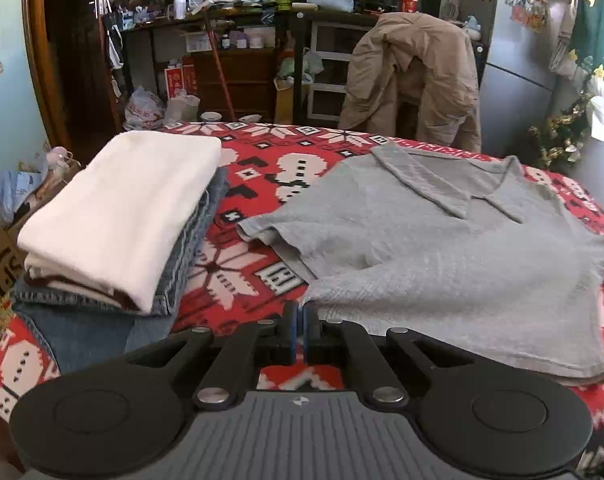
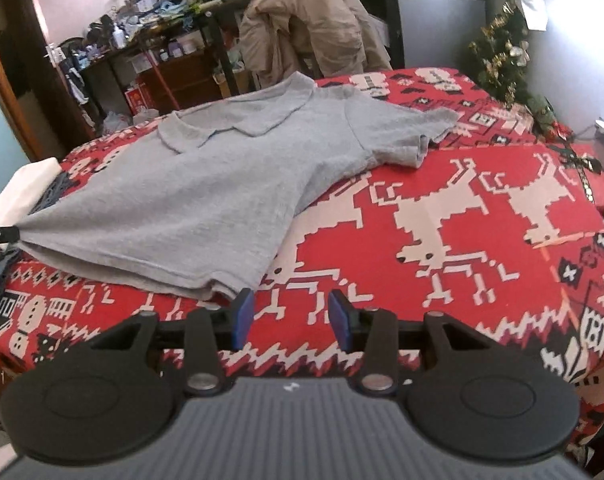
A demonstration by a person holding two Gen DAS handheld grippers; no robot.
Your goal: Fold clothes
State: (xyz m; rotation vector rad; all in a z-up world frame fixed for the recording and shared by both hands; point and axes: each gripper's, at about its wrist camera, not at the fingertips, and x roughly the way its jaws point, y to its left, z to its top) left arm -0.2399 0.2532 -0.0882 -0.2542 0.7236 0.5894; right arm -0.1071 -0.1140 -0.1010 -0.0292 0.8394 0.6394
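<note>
Your left gripper (image 1: 300, 322) has pinched the hem corner of the grey polo shirt (image 1: 441, 264) lying flat mid-blanket (image 2: 441, 208). Your right gripper (image 2: 289, 314) hovers half-open, empty, just beside the other hem corner. Judging by this, the fold is starting: close on it next.

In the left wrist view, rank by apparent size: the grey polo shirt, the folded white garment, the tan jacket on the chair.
1. Grey polo shirt, largest.
2. Folded white garment.
3. Tan jacket, smallest, though it is farther away, so true size is unsure.
</note>
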